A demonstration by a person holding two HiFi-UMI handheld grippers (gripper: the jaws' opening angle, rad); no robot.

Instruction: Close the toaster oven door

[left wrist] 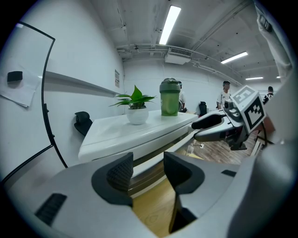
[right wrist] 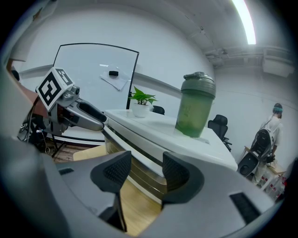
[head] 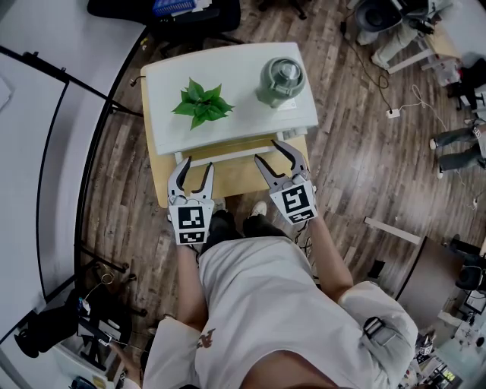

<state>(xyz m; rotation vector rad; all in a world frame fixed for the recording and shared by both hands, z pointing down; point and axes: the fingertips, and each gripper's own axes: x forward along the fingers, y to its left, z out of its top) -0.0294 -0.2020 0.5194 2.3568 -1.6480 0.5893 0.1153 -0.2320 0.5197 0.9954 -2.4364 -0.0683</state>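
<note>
A white toaster oven (head: 228, 99) stands on a small wooden table (head: 228, 181). Its door with a long white handle bar (head: 228, 155) faces me and looks upright against the front; I cannot tell if it is fully shut. My left gripper (head: 196, 169) hovers over the table just before the handle's left end, open and empty (left wrist: 148, 167). My right gripper (head: 267, 150) is at the handle's right end, tips close to the bar, also open with nothing between its pads (right wrist: 146, 172).
A potted plant (head: 202, 102) and a green lidded bottle (head: 282, 80) stand on the oven's top. A whiteboard on a stand (head: 45, 152) is at the left, a black chair (head: 167, 15) behind, and a cable and plug (head: 392, 113) lie on the floor at the right.
</note>
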